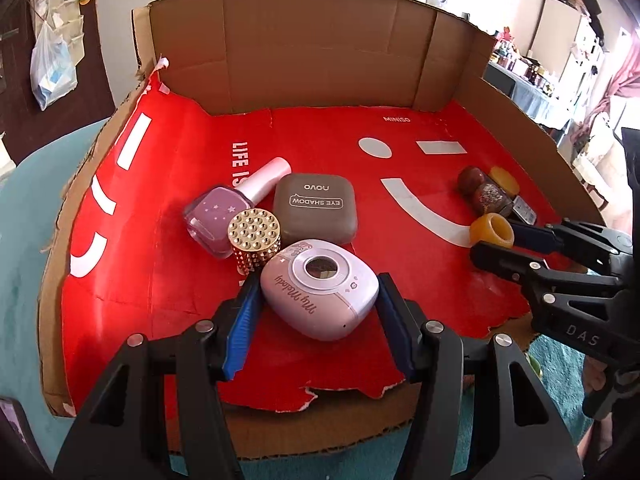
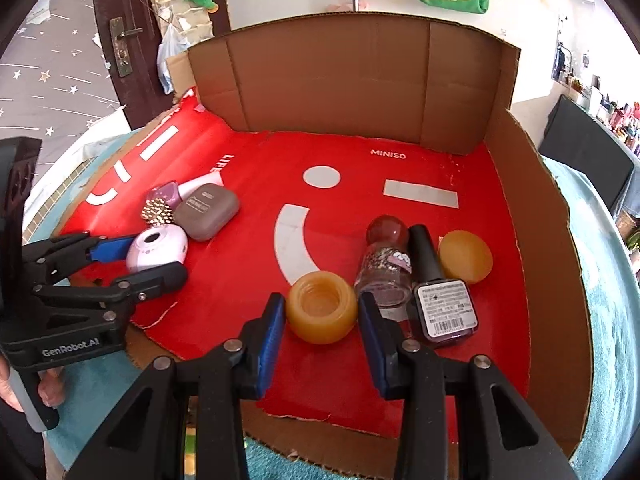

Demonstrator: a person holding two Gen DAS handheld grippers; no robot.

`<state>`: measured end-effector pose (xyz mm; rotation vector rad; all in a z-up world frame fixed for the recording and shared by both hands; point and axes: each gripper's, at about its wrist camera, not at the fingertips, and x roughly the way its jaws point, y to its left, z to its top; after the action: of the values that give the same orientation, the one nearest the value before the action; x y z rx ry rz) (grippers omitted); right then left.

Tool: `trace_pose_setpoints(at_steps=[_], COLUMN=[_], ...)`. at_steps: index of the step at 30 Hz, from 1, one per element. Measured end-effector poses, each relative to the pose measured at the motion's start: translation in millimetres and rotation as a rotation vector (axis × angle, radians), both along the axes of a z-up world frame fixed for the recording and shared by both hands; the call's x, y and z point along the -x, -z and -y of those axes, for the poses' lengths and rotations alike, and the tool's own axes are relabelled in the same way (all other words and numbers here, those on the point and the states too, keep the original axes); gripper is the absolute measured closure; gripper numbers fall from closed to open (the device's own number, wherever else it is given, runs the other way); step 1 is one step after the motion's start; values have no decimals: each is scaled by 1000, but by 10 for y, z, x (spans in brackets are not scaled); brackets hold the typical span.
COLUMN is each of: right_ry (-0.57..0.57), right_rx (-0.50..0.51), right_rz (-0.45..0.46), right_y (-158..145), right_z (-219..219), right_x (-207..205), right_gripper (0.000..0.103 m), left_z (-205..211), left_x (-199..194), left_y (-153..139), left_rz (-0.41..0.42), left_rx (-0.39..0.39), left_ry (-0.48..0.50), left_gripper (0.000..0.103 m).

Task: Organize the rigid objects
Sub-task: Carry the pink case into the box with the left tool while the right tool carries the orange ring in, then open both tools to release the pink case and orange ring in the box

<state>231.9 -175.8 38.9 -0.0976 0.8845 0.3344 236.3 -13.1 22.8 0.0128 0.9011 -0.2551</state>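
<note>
Bottom centre of the left wrist view: left gripper [image 1: 318, 304] clasps the pink My Melody camera-shaped case [image 1: 320, 294], both pads against its sides, case lying on the red cardboard sheet [image 1: 420, 216]. Right gripper [image 2: 322, 320] likewise grasps the amber ring-shaped jar [image 2: 322, 307] at lower centre of its view. Just beyond the case: gold studded cap [image 1: 253, 240], purple nail polish [image 1: 214, 220], NOVO eyeshadow compact [image 1: 315, 208]. Move straight, don't sweep neighbours; keep the squeeze square.

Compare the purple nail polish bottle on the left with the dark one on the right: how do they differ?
The purple nail polish bottle has a white cap and star print; the dark nail polish bottle has a black cap and a barcode label facing up. The purple one leans against a studded gold cap. Both lie on the red cardboard.
</note>
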Motion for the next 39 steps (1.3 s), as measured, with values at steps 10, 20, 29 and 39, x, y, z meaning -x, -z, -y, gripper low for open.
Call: trace_pose_setpoints(at_steps=[10, 20, 29, 39], right_ry=[2, 4, -8, -25], right_rx=[-4, -9, -29, -57], right_rz=[-7, -10, -24, 12], right_y=[36, 36, 23, -102], right_z=[9, 12, 15, 55], right_x=[-16, -21, -12, 181], right_gripper=[63, 63, 53, 37], left_z=[34, 31, 51, 86], left_x=[0, -4, 15, 134], left_y=[0, 5, -12, -73], left_rz=[7, 7, 1, 14], left_rx=[-17, -16, -9, 6], left_ry=[-15, -14, 6, 25], left_gripper=[49, 48, 43, 33])
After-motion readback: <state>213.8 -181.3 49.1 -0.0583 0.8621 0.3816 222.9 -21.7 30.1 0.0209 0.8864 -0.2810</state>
